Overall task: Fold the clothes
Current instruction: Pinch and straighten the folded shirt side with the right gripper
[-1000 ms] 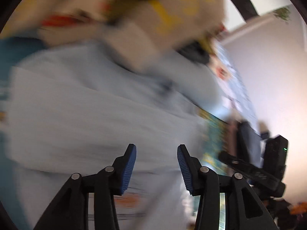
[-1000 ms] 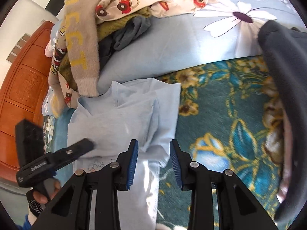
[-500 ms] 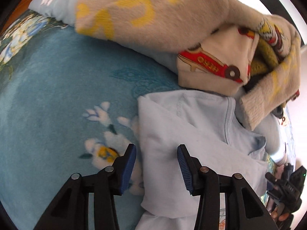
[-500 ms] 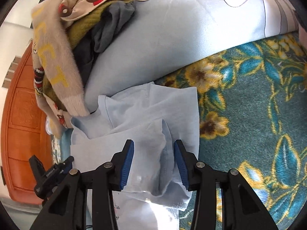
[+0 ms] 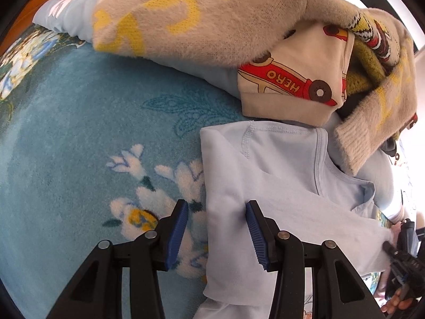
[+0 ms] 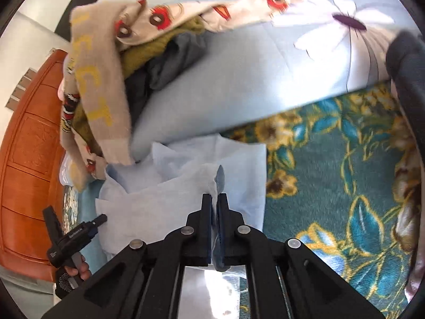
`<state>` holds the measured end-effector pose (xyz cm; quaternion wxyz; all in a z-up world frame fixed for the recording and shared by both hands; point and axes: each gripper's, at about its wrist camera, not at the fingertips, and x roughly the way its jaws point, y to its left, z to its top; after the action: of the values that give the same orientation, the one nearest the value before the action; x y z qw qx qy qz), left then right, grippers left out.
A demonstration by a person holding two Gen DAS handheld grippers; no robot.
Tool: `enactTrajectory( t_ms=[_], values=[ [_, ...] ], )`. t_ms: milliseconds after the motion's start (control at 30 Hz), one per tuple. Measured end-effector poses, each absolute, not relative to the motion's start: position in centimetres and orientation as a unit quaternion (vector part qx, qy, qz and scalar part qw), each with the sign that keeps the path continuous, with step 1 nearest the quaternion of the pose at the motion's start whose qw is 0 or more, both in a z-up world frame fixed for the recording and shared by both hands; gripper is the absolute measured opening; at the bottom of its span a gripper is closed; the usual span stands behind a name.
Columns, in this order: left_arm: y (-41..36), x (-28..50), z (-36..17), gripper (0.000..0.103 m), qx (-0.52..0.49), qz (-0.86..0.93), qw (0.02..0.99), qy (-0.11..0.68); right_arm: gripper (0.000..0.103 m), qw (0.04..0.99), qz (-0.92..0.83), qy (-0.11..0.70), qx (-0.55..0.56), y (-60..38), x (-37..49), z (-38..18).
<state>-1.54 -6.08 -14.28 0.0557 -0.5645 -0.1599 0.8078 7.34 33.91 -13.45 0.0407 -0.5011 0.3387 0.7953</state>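
A light blue shirt [image 5: 279, 186] lies on the teal floral blanket, partly folded, with its collar toward the clothes pile. My left gripper [image 5: 216, 212] stands open astride the shirt's left edge: one pad is over the blanket, the other over the cloth, and neither presses. My right gripper [image 6: 214, 199] is shut on a raised fold of the same shirt [image 6: 164, 199]. A tuft of blue cloth sticks up between its pads, and the cloth is drawn taut toward it.
A pile of clothes lies just past the collar: a fuzzy beige sweater [image 5: 212, 18] with yellow letters, a cream car-print garment [image 5: 292, 79] and olive and dark knits. A pale blue flowered pillow [image 6: 239, 85], a wooden headboard [image 6: 29, 159] and a dark grey garment [image 6: 406, 61] ring the blanket [image 6: 332, 186].
My right gripper has closed on the shirt's fold and lifted it slightly. My left gripper swung over to the shirt's left edge and has stayed there, still open.
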Motion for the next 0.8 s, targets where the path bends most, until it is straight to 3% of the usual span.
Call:
enactTrajectory(
  t_ms=[200, 367, 500, 667, 800],
  values=[
    [-6.2, -2.1, -14.2, 0.051, -0.563, 0.817, 0.033, -0.123, 0.004, 0.065, 0.770, 0.369, -0.516, 34.9, 7.8, -16.0],
    [-7.3, -2.3, -12.8, 0.049, -0.556, 0.817, 0.037, -0.152, 0.007, 0.058, 0.770, 0.359, -0.525, 34.7, 7.3, -15.8],
    [-6.8, -2.2, -10.0, 0.049, -0.526, 0.836, 0.076, -0.136, 0.010, 0.070, 0.790, 0.323, -0.515, 34.8, 7.8, -13.3],
    [-3.5, -3.9, -10.4, 0.049, -0.526, 0.832, 0.138, -0.113, 0.010, 0.034, 0.808, 0.288, -0.512, 33.2, 6.5, -12.0],
    [-3.9, -5.5, -12.3, 0.049, -0.541, 0.823, 0.128, -0.120, 0.010, 0.022, 0.805, 0.280, -0.523, 32.7, 5.7, -13.3]
  ],
)
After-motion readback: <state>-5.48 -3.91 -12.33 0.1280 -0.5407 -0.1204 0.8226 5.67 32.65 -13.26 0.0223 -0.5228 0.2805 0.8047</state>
